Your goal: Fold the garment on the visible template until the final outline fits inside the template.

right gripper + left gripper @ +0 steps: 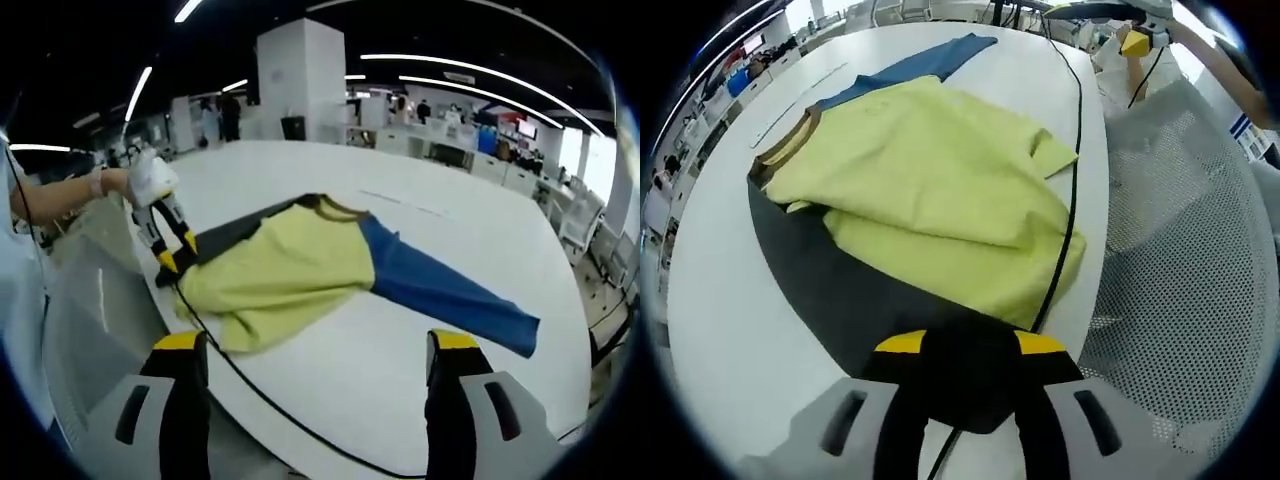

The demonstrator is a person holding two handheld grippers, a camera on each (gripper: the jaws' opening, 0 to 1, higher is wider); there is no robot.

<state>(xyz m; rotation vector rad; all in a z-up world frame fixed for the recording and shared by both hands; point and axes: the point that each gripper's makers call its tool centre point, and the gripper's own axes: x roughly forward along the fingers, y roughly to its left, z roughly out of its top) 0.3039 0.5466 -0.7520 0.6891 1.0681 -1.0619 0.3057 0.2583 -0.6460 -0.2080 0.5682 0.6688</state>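
Observation:
A yellow garment (pixel 940 180) with a brown collar (pixel 790 140) lies folded over on a white table (pixel 730 330). Under it lies a dark grey cloth (pixel 830 280), and a blue part (pixel 930 60) reaches out at the far end. My left gripper (pixel 970 345) sits at the near edge, its jaws pinched on a bunch of the dark grey cloth. In the right gripper view a hand holds that left gripper (pixel 176 255) at the dark corner beside the yellow garment (pixel 280 270), with the blue part (pixel 440 290) stretching right. My right gripper (pixel 315 370) hangs open over the table edge, nothing between its jaws.
A black cable (pixel 1072 180) runs along the table edge and over the garment's corner. White mesh fabric (pixel 1180 250) hangs beside the table. A person's forearm (pixel 60 195) comes in from the left. Desks and chairs (pixel 560 215) stand beyond the table.

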